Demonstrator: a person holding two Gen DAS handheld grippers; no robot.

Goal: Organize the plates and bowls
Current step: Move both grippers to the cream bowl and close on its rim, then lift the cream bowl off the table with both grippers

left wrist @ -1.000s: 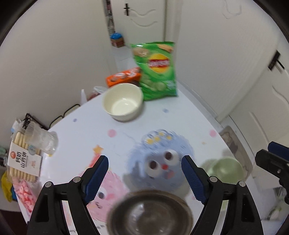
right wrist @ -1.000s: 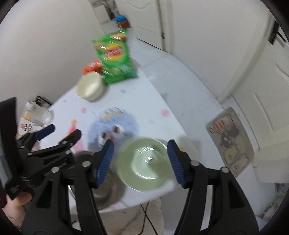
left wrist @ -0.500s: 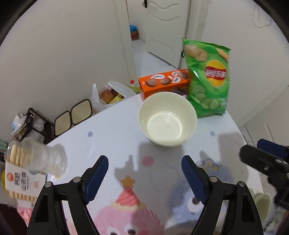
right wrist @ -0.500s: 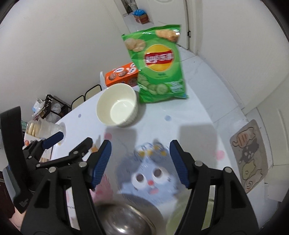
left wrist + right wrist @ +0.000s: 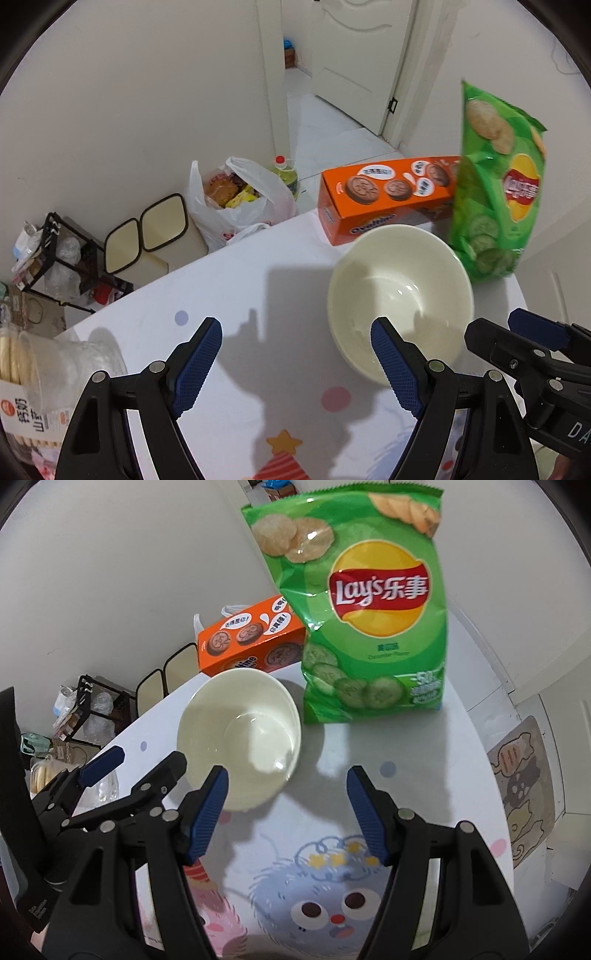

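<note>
Both the left gripper and the right gripper hang with fingers spread and empty above the cream bowl, which sits ungrasped on the surface just before the orange biscuit box, so sorting seems barely started.

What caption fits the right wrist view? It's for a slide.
Both open grippers, right and left, near a cream bowl beside a chip bag.
</note>
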